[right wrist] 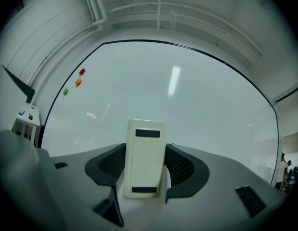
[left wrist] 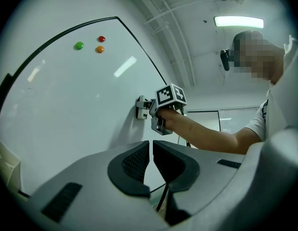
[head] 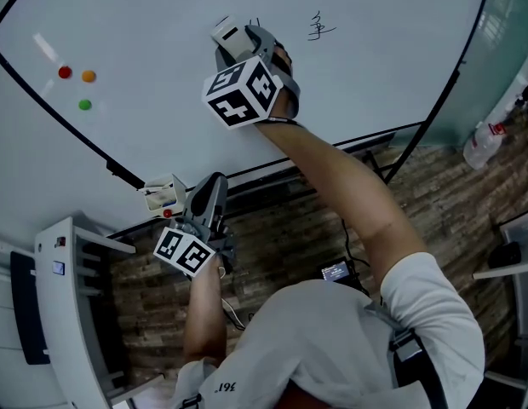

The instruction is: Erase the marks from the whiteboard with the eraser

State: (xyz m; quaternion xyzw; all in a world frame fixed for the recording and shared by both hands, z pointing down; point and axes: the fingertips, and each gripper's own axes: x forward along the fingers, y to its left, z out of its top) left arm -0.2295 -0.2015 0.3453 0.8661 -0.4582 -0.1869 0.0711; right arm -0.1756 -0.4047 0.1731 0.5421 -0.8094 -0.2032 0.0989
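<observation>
Eraser [head: 228,34], cream with two dark bars, pinched in my right gripper [right wrist: 145,170] against the whiteboard [head: 153,24], near a handwritten mark [head: 319,26] I cannot read; left gripper [left wrist: 151,163] jaws pressed together, empty.

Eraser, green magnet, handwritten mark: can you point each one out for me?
eraser [right wrist: 145,160], right gripper view, middle of its pale back.
green magnet [head: 84,104], head view, its centre.
handwritten mark [head: 318,27], head view, middle of the strokes.
</observation>
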